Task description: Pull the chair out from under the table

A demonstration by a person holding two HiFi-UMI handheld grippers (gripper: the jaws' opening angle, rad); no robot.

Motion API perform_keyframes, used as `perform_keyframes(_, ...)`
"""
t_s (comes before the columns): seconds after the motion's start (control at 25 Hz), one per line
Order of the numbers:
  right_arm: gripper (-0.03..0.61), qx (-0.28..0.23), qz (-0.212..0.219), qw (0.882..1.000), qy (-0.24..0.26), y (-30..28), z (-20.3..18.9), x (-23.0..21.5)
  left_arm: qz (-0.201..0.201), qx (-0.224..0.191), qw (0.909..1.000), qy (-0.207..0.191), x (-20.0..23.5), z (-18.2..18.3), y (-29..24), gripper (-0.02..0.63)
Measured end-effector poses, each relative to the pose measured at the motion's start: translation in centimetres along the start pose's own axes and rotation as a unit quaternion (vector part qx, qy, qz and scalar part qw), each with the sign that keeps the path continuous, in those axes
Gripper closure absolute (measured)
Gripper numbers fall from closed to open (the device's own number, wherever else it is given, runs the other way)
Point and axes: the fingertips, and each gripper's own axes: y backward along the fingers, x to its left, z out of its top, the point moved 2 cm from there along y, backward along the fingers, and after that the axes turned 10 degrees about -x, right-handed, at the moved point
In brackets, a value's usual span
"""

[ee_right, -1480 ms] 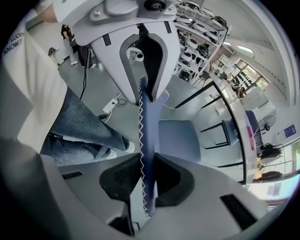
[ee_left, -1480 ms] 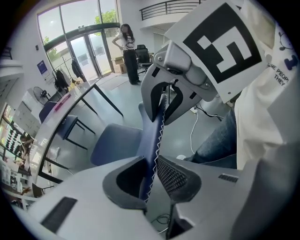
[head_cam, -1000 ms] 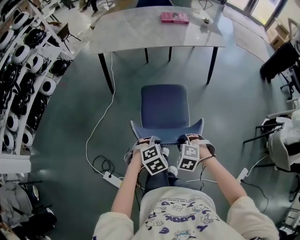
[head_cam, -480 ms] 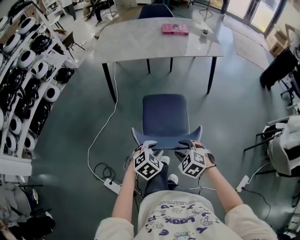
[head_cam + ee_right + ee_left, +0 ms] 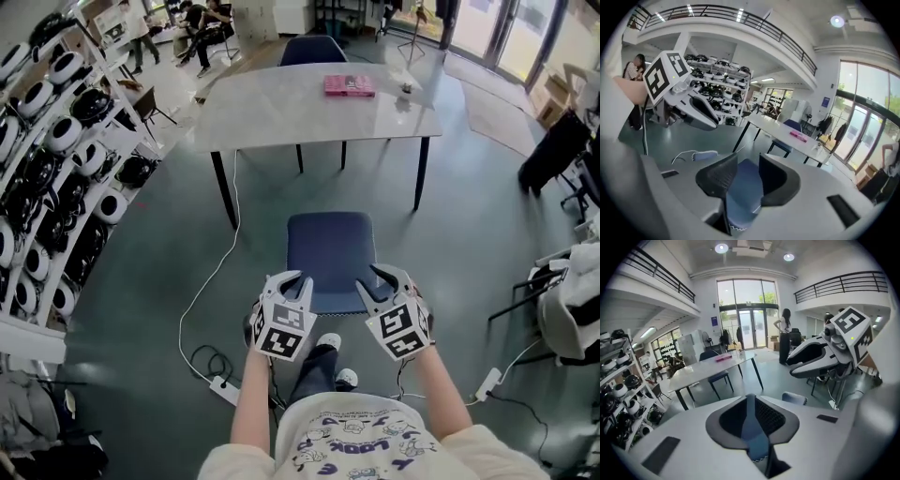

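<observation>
Chair (image 5: pixel 328 253) stood clear of table (image 5: pixel 281 112), pull seemingly complete; left gripper (image 5: pixel 292 281) and right gripper (image 5: pixel 378 281) hovered above its back, empty, jaws parted though lately closing.

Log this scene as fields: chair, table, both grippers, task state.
chair: blue, standing clear of the table, facing it
table: grey, pink book on top
left gripper: over the chair's near edge, fingers have just been closing, narrow gap, nothing between
right gripper: same, wider gap, nothing between
task state: chair looks pulled out
</observation>
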Motion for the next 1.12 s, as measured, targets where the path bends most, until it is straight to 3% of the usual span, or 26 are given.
perform_keyframes(0.12,0.453,-0.049,-0.047,0.997,-0.025,1.0,2.8,-2.3,0.051,-0.045,0.9975,0.02,1.3,2.9,1.0,0.562)
perform_keyframes(0.28,0.484,-0.093,-0.101,0.989,-0.057,2.3,5.5,-4.9,0.108,-0.11,0.986,0.063,2.9,6.7,2.9,0.577)
perform_keyframes(0.4,0.505,-0.12,-0.131,0.982,-0.066,3.3,7.2,-6.2,0.133,-0.143,0.9778,0.074,3.7,8.8,4.3,0.581)
perform_keyframes(0.72,0.574,-0.171,-0.187,0.965,-0.07,5.2,9.9,-8.2,0.157,-0.197,0.9625,0.1,4.4,12.0,6.5,0.586)
perform_keyframes(1.12,0.575,-0.228,-0.221,0.942,-0.107,7.1,12.3,-9.1,0.184,-0.227,0.95,0.111,5.3,13.0,8.3,0.591)
